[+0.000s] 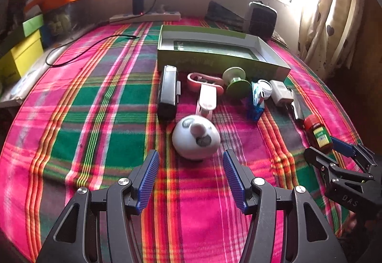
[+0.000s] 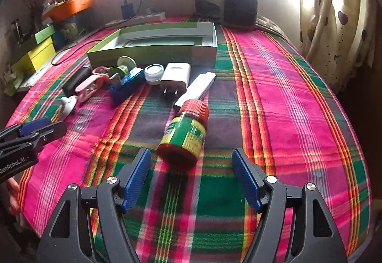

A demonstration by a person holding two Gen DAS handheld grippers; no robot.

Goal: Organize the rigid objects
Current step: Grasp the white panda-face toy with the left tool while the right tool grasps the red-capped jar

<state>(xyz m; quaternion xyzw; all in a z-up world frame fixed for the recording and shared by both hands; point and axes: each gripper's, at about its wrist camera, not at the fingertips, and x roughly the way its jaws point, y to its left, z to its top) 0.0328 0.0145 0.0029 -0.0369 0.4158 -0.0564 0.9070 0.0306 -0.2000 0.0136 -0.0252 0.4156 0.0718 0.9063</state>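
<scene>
A shallow green cardboard box [image 2: 152,48] sits open on the plaid blanket [image 2: 274,100], holding nothing but a dark printed panel on its floor, with small objects in a loose row just in front of it. The red-capped jar [image 2: 183,134] lies on its side, long axis running away from the right gripper [image 2: 191,177], cap toward the box. Both grippers stand wide open and hold nothing: the jar's base lies just ahead of the right fingertips, and the left gripper [image 1: 191,177] faces a round white toy [image 1: 195,137].
</scene>
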